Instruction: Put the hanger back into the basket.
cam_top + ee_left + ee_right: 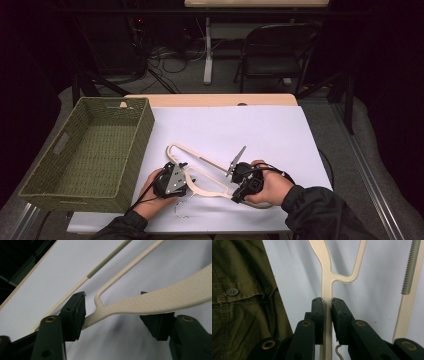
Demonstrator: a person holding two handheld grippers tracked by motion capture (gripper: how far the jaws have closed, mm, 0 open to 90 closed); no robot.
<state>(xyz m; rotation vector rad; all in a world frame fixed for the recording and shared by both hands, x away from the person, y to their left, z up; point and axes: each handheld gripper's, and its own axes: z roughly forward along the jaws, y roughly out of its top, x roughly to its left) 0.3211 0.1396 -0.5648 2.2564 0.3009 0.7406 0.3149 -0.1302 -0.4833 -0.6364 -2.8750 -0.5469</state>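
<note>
- Clamping the hanger point(326, 277) with our right gripper point(327, 302), we hold it on the white surface point(260, 130).
- Our left gripper point(112, 312) is open around its arm.
- Next we should close it, we think.

The hanger point(160, 301) is looking like cream plastic with a fine pebbled, matt grain, its bar point(110, 261) carrying a ribbed grey strip. The basket point(90, 150) is showing rough green weave. White matt paper point(260, 130) is covering the pale wood desk point(210, 99). The hand-held gripper point(327, 306) is showing matt black plastic with brass-coloured rivets.
</note>
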